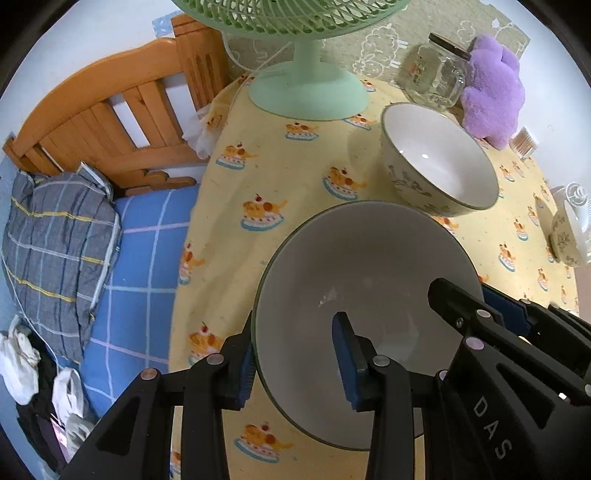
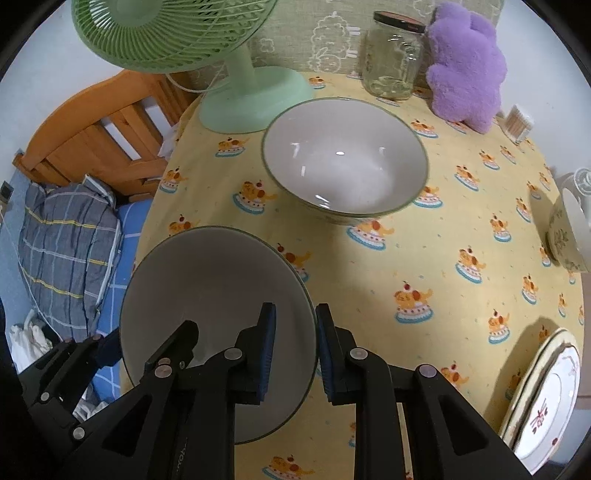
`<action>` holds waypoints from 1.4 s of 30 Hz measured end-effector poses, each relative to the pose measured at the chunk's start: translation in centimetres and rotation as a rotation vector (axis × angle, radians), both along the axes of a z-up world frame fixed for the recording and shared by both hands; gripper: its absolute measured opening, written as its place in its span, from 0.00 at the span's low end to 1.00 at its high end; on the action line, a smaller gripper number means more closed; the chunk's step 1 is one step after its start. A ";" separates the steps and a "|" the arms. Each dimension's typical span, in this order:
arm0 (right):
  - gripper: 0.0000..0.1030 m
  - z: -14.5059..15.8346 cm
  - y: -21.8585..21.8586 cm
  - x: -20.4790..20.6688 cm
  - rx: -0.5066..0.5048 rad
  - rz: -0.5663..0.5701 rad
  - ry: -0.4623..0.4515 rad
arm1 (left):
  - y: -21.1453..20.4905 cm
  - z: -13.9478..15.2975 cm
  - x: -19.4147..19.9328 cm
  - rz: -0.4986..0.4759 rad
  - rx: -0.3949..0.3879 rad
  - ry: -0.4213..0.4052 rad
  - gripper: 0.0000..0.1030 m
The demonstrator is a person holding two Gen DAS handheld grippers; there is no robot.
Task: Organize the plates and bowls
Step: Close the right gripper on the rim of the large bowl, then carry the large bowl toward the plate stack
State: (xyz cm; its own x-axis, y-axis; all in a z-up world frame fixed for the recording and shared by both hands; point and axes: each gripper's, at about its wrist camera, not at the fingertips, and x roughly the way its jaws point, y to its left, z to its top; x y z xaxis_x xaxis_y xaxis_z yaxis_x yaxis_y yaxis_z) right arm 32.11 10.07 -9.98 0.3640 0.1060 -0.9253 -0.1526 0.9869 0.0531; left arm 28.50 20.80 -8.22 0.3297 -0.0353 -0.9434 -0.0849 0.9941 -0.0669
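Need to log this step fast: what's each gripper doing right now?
Left gripper: shut on the near bowl, at its left rim.
Right gripper: shut on the same bowl's right rim.

bowl [image 1: 369, 280]: glossy ceramic (smooth) | tablecloth [image 1: 280, 166]: matt cloth; headboard [image 1: 110, 110]: varnished wood

A home bedroom: wooden bed [image 1: 110, 122] (checked bedding) beside a clothed table [image 1: 295, 192].

fan head [image 1: 288, 14] cut off at top, plates [image 2: 546, 398] cropped at right edge
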 end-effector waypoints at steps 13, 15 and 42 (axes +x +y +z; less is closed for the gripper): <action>0.24 0.9 -5.3 -3.4 -0.002 -0.095 0.021 | -4.8 1.2 -2.6 -0.087 -0.021 0.001 0.36; 0.24 1.1 -6.2 -4.1 -0.001 -0.107 0.022 | -5.5 1.3 -3.0 -0.093 -0.023 0.001 0.36; 0.24 0.6 -17.5 -12.9 0.029 -0.184 0.089 | -15.7 1.0 -11.1 -0.136 -0.039 0.077 0.36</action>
State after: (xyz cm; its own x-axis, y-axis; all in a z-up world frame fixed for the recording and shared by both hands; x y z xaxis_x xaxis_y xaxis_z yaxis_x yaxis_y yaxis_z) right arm 19.22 -7.44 -9.38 0.2969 0.0723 -0.9522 0.0364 0.9955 0.0870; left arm 17.38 5.07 -7.26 0.2464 -0.1112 -0.9628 0.0435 0.9937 -0.1037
